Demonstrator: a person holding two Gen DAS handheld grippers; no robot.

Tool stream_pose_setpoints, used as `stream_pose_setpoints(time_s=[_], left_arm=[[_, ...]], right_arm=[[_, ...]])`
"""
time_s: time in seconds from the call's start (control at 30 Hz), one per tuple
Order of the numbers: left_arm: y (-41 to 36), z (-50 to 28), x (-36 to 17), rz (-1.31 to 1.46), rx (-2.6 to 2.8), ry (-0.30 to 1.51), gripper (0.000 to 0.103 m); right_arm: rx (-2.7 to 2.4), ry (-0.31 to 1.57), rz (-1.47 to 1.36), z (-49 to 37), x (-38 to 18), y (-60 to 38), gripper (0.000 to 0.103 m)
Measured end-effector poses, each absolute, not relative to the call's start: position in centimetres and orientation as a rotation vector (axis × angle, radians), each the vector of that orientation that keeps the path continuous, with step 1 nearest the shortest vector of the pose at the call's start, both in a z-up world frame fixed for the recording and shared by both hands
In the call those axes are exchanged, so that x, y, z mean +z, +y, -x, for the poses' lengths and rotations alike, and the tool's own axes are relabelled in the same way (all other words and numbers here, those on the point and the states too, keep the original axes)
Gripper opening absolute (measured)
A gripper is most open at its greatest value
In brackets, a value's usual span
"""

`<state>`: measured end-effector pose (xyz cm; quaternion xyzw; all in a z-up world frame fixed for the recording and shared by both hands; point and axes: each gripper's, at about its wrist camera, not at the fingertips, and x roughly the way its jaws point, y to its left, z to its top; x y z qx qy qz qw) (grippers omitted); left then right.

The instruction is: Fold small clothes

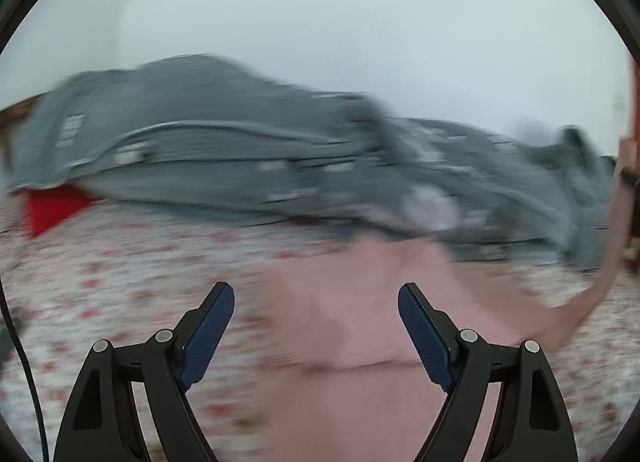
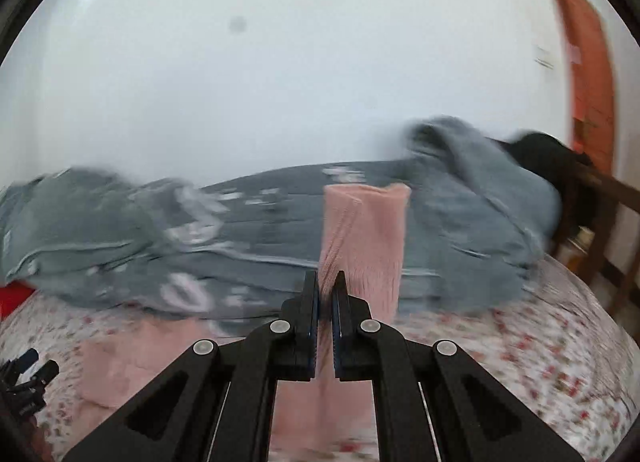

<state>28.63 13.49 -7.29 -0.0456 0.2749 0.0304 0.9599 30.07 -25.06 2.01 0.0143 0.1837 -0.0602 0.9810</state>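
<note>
A pink knit garment lies on the floral bedsheet. My left gripper is open and empty, hovering just above the garment's body. My right gripper is shut on a part of the pink garment, which stands up lifted in front of the fingers; the rest of it lies on the bed. In the left wrist view the lifted part stretches up at the far right. Both views are motion-blurred.
A rumpled grey quilt runs across the back of the bed, also in the right wrist view. A red item lies at the left. A dark wooden chair and an orange door are at the right.
</note>
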Motion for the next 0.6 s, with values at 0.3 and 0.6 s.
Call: stream_pose_setpoints(time_s=[0.3, 0.6], left_arm=[[28.2, -23.4, -11.3, 0.227, 0.307, 0.619, 0.083], [29.7, -22.0, -14.6, 0.256, 0.284, 0.681, 0.083]], right_arm=[[0.195, 0.493, 0.108, -37.1, -5.5, -2.0, 0.006], [0.423, 0.799, 0.198, -39.4, -18.1, 7.1, 0.038]])
